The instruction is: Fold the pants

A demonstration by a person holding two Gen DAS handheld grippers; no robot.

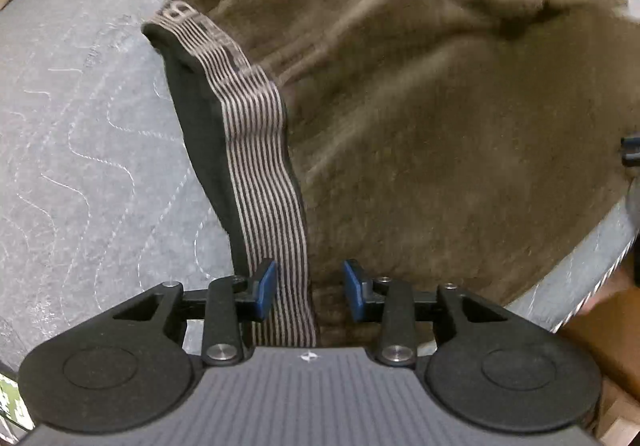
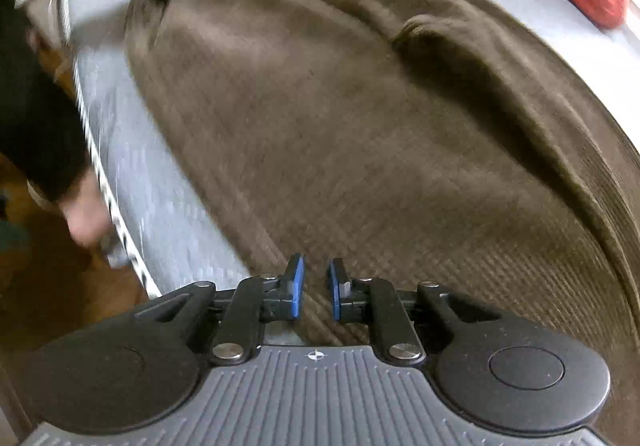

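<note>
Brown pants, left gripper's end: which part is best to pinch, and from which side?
On the brown pants, probably the striped waistband. It runs as a thick, firm band straight between the open fingers of the left gripper, its free edge lifted off the quilted mattress. Come in along the band from its near end, one finger on either face.

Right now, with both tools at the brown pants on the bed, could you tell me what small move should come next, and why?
Probably close the left tool on the striped waistband. Its blue pads stand apart with the band running between them, ungripped. The right tool also looks open, at the edge of the pants, so neither end seems held for a fold yet.
</note>
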